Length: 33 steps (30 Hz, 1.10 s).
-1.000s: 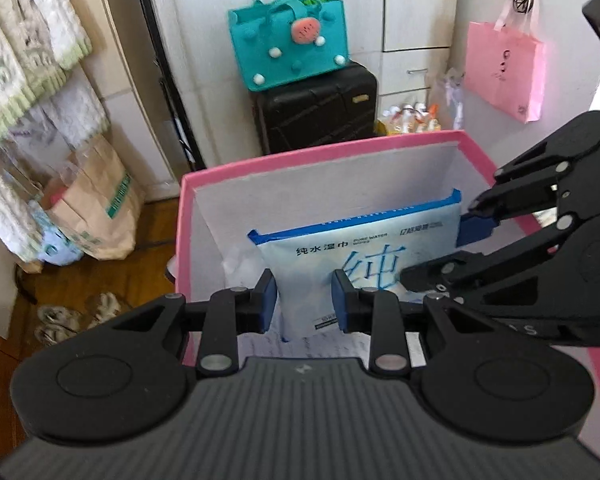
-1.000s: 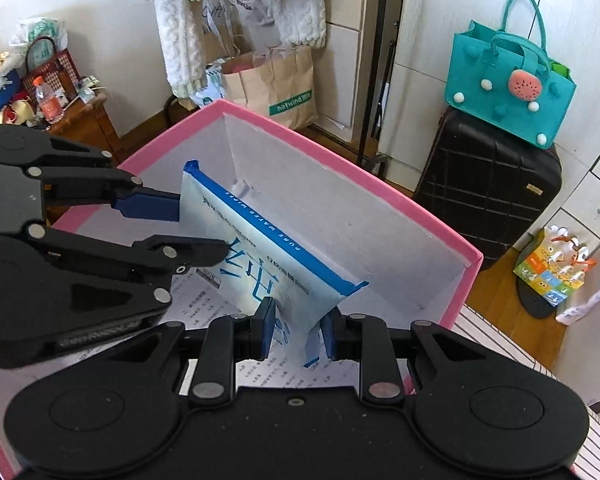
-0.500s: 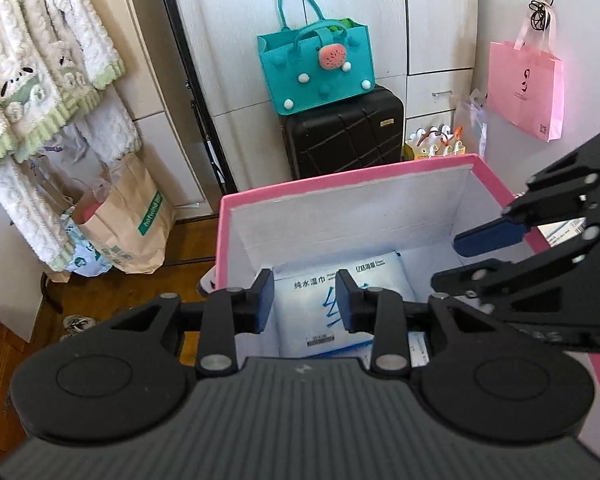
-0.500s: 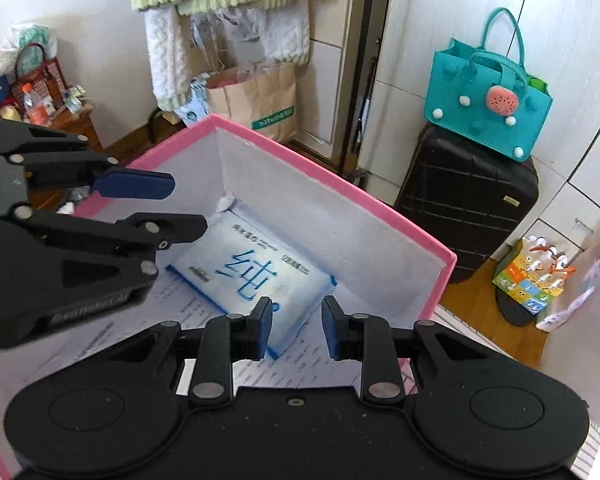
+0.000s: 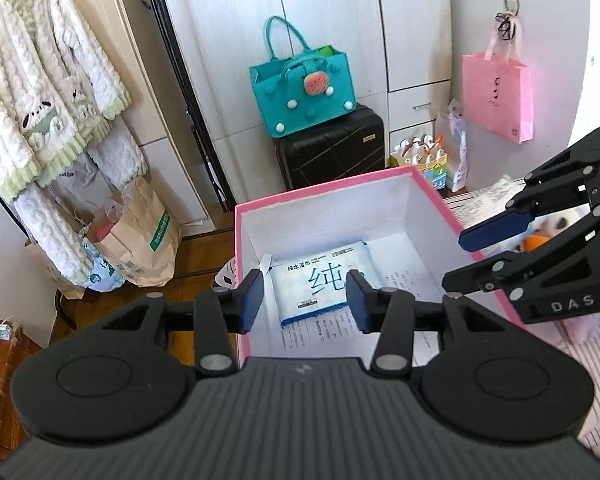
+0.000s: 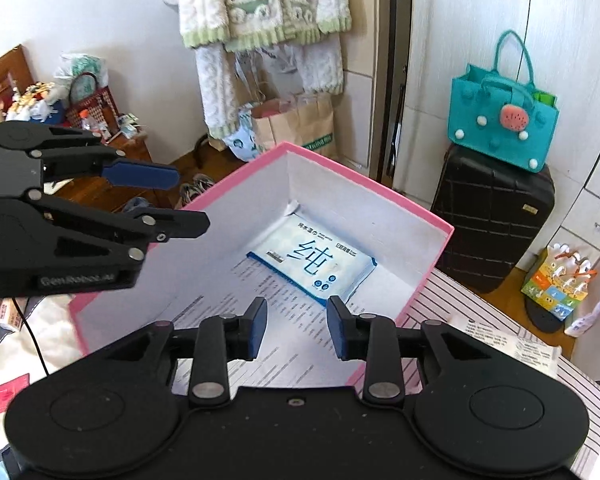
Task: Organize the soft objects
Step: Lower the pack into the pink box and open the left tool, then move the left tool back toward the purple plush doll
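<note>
A blue-and-white pack of wet wipes [image 5: 320,280] [image 6: 312,258] lies flat on the bottom of the pink box [image 5: 324,190] [image 6: 364,178], at its far end. My left gripper [image 5: 306,300] [image 6: 188,202] hovers above the box's near side; its jaws are opening and nothing is between them. My right gripper [image 6: 296,320] [image 5: 468,258] hangs over the box's right rim, its jaws also opening and empty. The pack shows through both gaps but lies well below the pads.
Printed paper [image 6: 284,312] lines the box floor. The box stands on a striped bed cover [image 6: 476,320]. A plush toy [image 5: 540,240] lies right of the box. Behind are a black suitcase [image 5: 332,152] with a teal bag [image 5: 304,88], a paper bag [image 5: 140,240] and hanging clothes [image 5: 48,100].
Both grippers let go of the wipes pack, which dropped from upright to flat in the box. Both then rose and drew back, jaws spreading.
</note>
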Motion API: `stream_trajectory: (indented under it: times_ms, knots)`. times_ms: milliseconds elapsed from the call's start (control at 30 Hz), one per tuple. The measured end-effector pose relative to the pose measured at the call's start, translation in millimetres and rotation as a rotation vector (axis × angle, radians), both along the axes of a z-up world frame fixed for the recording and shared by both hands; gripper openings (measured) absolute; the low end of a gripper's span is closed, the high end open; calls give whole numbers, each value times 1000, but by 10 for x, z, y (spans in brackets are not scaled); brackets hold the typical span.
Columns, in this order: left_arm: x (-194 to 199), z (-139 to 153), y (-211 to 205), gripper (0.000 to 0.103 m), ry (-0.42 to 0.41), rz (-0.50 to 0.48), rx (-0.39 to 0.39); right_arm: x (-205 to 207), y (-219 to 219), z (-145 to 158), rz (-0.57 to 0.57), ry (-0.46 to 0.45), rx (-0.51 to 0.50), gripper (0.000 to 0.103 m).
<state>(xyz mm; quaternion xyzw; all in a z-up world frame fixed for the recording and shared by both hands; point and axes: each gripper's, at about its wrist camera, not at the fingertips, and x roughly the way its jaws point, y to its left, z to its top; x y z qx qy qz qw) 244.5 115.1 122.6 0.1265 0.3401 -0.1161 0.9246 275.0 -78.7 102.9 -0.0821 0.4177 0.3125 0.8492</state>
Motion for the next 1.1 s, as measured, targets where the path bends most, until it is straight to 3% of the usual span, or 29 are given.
stream_trajectory:
  times_ms: [300, 600, 733, 800, 1100]
  knots:
    - [-458, 283, 55, 56, -29, -37, -9, -531, -191, 267, 49, -73, 40, 46]
    - [-847, 311, 25, 65, -29, -73, -8, -1053, -376, 418, 69, -152, 33, 56]
    - [-1017, 300, -25, 71, -28, -102, -14, -1284, -454, 419, 72, -174, 22, 62]
    - [-1088, 290, -67, 74, -32, -113, -11, -1391, -512, 411, 67, -186, 25, 72]
    - [-1366, 93, -191, 76, 0, -163, -68, -1747, -824, 198, 31, -190, 35, 75]
